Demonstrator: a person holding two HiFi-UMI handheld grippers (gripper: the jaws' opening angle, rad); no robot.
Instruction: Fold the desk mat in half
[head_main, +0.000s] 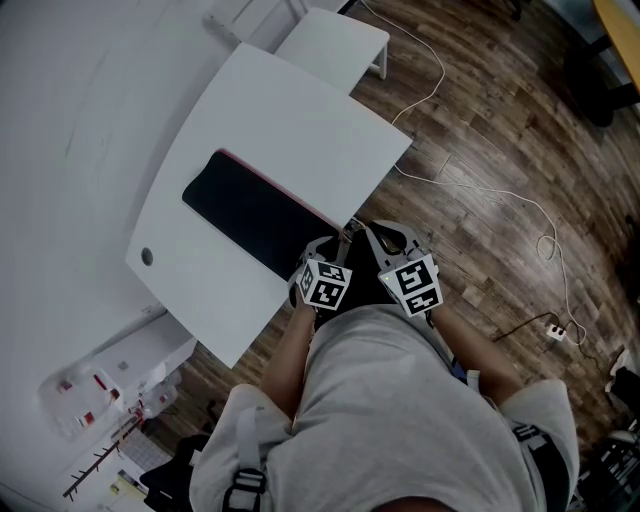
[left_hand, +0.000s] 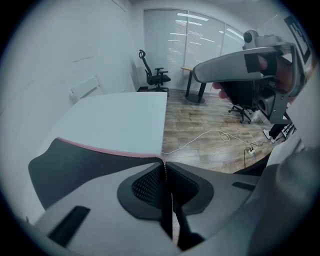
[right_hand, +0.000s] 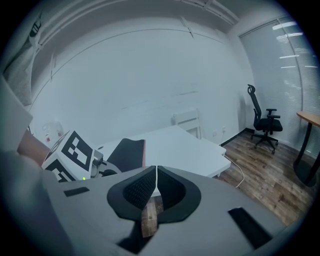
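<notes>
We have the left gripper (left_hand: 162, 161) clamped on the near corner of the flat black, pink-edged desk mat (head_main: 250, 210) on the white bench (head_main: 290, 110), ready to lift it over, while the right gripper (right_hand: 156, 170) hangs closed, empty

The hand-held gripper (left_hand: 163, 162) is found with jaws closed on the corner of the dark, pink-edged desk mat (left_hand: 75, 160), laid on the white table (left_hand: 115, 120). A cable (left_hand: 210, 135) is noted on the floor (left_hand: 200, 112).
</notes>
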